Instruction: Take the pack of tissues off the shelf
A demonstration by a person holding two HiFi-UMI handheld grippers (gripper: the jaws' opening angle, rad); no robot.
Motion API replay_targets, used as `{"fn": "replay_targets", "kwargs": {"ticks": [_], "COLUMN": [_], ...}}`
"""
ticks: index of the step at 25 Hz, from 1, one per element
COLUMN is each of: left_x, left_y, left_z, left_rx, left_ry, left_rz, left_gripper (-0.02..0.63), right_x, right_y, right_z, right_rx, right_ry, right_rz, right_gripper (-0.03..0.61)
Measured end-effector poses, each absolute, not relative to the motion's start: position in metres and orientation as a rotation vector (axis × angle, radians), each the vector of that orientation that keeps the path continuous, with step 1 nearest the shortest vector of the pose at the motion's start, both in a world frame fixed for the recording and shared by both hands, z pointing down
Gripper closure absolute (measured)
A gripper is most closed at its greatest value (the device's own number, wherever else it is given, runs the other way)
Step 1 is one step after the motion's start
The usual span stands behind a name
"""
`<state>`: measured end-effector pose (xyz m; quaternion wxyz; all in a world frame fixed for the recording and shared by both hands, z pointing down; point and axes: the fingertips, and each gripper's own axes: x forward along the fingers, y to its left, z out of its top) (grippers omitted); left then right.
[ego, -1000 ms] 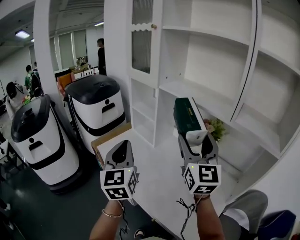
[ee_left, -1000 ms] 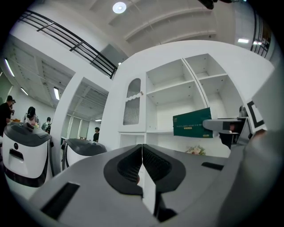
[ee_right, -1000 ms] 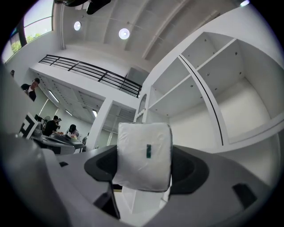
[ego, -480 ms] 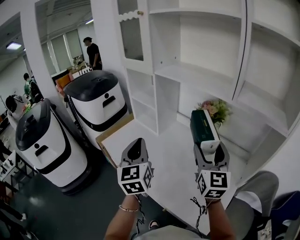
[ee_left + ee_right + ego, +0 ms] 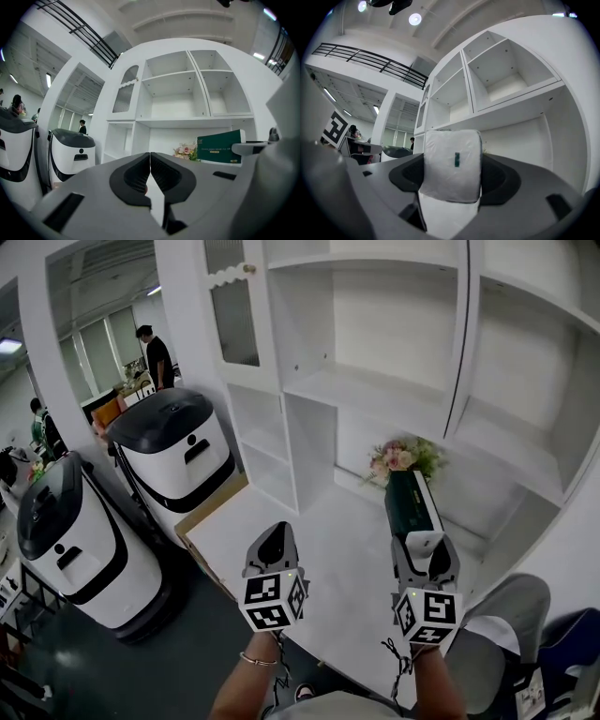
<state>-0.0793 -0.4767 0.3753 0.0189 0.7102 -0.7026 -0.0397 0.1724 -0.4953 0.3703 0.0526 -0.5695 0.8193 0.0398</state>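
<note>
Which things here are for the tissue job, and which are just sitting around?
For the job: pack of tissues, clamped in the right gripper; white shelf.

Just there: flowers, black-topped machines, cardboard box, grey chair, left gripper, shut and empty.

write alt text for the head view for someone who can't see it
The right claw holds a green pack of tissues over a white counter, in front of white shelves and a bunch of flowers. The left claw is shut and empty beside it.
</note>
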Motion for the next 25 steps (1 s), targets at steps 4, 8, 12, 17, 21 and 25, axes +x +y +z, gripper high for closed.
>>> {"fn": "replay_targets", "kwargs": {"ticks": [4,8,12,17,21,25], "left_x": [-0.074,-0.074,-0.074,-0.072,-0.070,-0.069], "left_y": [-0.480,-0.481,-0.482,-0.482,-0.482,-0.483], "left_z": [0.375,0.376,0.376,0.378,0.380,0.381], "left_rx": [2.226,2.235,2.239,2.244,2.246,2.245], "left_ry": [-2.159,-2.150,-2.141,-2.126,-2.117,-2.113], "left_rz": [-0.125,-0.121,-0.122,-0.123,-0.119,-0.121], "left_gripper": [0.595,0.595,0.595,0.595,0.595,0.595], "right_x": [0.177,0.178,0.180,0.183,0.185,0.186], "right_y": [-0.493,-0.492,-0.491,-0.487,-0.486,-0.486], "right_z": [0.368,0.367,0.368,0.369,0.370,0.371], "right_rx": [-1.752,-1.762,-1.781,-1.787,-1.793,-1.795], "right_ry": [2.454,2.443,2.434,2.425,2.421,2.418], "right_rz": [0.133,0.126,0.121,0.117,0.107,0.095], "right_gripper": [0.244,0.244,0.244,0.244,0.244,0.245]}}
